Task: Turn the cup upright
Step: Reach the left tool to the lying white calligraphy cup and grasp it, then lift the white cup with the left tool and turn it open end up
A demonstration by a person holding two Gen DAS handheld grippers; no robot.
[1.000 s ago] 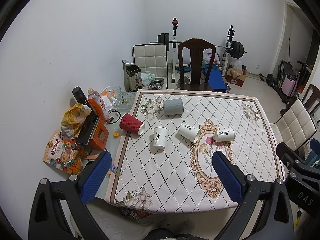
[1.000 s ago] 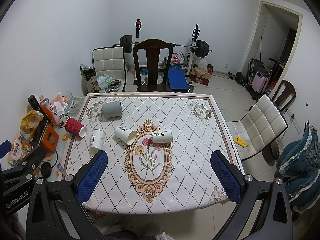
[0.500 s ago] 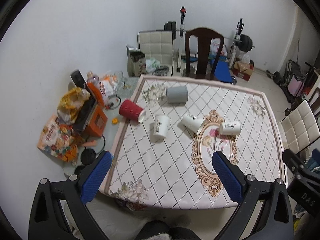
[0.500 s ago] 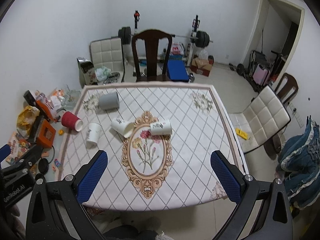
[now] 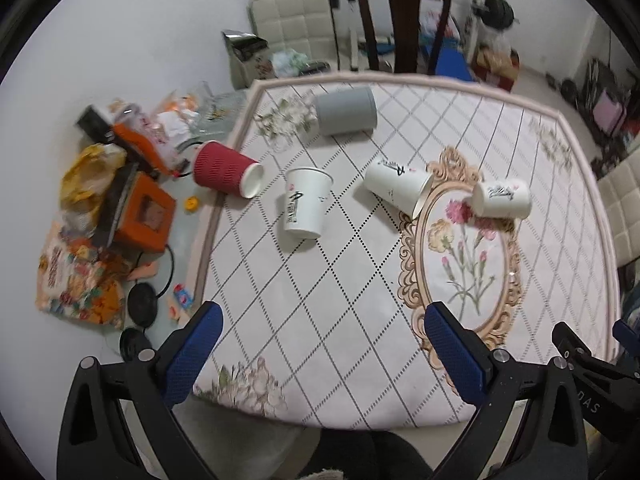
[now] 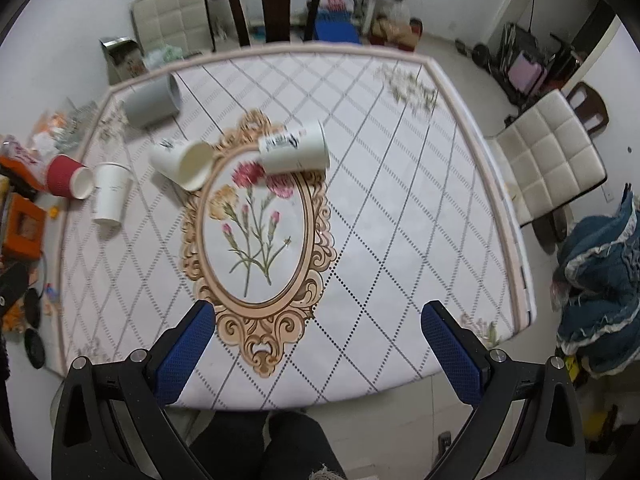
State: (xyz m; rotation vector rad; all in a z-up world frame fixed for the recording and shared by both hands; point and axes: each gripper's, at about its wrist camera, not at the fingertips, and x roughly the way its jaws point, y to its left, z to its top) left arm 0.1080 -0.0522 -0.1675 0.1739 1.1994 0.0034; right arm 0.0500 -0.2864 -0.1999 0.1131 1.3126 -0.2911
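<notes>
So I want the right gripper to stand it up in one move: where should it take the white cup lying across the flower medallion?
Probably across the middle of the white cup's side wall, coming from above. It lies on its side, mouth to the right, base to the left, so the curved wall is exposed. The right gripper is open, well short.

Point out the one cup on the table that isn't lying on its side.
The white cup beside the red cup stands on its base, mouth up. The red, grey and two other white cups lie tipped over.

three white cups (image 5: 306, 202), red cup (image 5: 226, 170), grey cup (image 5: 346, 111)
</notes>
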